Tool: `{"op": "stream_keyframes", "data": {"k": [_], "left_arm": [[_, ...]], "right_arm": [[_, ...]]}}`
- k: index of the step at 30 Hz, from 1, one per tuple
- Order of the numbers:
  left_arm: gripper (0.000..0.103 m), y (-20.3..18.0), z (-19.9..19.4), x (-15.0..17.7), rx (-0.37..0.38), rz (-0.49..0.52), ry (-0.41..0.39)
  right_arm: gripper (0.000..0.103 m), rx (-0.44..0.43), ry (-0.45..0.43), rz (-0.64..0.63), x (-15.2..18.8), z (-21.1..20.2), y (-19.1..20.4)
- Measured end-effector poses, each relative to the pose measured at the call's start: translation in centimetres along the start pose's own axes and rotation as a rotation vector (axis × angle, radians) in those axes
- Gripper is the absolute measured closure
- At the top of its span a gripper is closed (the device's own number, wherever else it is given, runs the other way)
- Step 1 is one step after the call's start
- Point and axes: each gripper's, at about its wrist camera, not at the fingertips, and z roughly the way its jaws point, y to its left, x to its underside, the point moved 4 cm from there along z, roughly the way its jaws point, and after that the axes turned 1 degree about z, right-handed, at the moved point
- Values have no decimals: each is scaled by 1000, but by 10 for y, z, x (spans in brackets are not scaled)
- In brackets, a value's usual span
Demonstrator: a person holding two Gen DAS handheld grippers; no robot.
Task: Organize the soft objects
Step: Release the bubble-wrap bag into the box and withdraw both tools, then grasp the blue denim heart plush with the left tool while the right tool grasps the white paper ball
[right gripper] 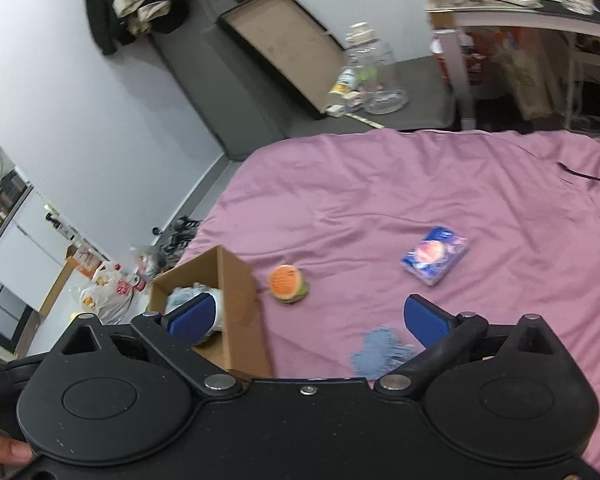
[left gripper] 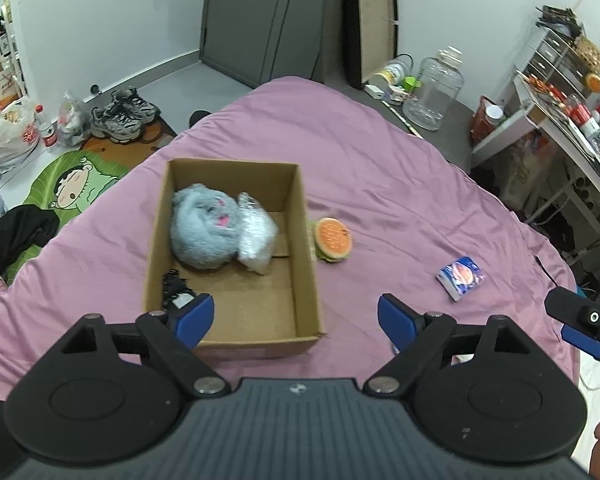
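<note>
A cardboard box (left gripper: 300,216) (right gripper: 240,292) stands open on the pink bedspread (left gripper: 380,152). Inside lie a grey plush toy (left gripper: 198,232), a clear crinkly plastic bag (left gripper: 256,240) and a small black item (left gripper: 172,284). Just right of the box sits a burger-shaped plush (left gripper: 332,240) (right gripper: 288,283). Farther right lies a blue tissue pack (left gripper: 460,276) (right gripper: 434,255). A blue fuzzy cloth (right gripper: 380,350) lies close in front of my right gripper (right gripper: 312,316), which is open and empty. My left gripper (left gripper: 296,316) hangs open and empty over the box's near right corner.
Shoes (left gripper: 124,114), plastic bags (left gripper: 8,136) and a green cartoon mat (left gripper: 72,184) cover the floor left of the bed. A large clear jar (left gripper: 434,92) and a cluttered desk (left gripper: 560,120) stand to the right. The other gripper shows at the left wrist view's right edge.
</note>
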Motion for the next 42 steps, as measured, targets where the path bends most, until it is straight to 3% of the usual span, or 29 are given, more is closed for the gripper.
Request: {"op": "stream_keyframes", "data": {"k": [8,23,32,38,42], "left_arm": [[15,-32,7,8,-11,41,12],[15,-82,37,22,-41,47,34],[15,-109,66,35,-43,71,75],[15,-120,88,43,-49,64,103],[15,-122,101,49,-57,49,122]], "right_arm": [[0,-25,15,107,-7,4,-50],[0,-42,70,190,-6,22,-119],[1,20,157,248,8,60,-151],[12,38,219,180,20,83,-149],[26,28,255,162,23,94,-148]]}}
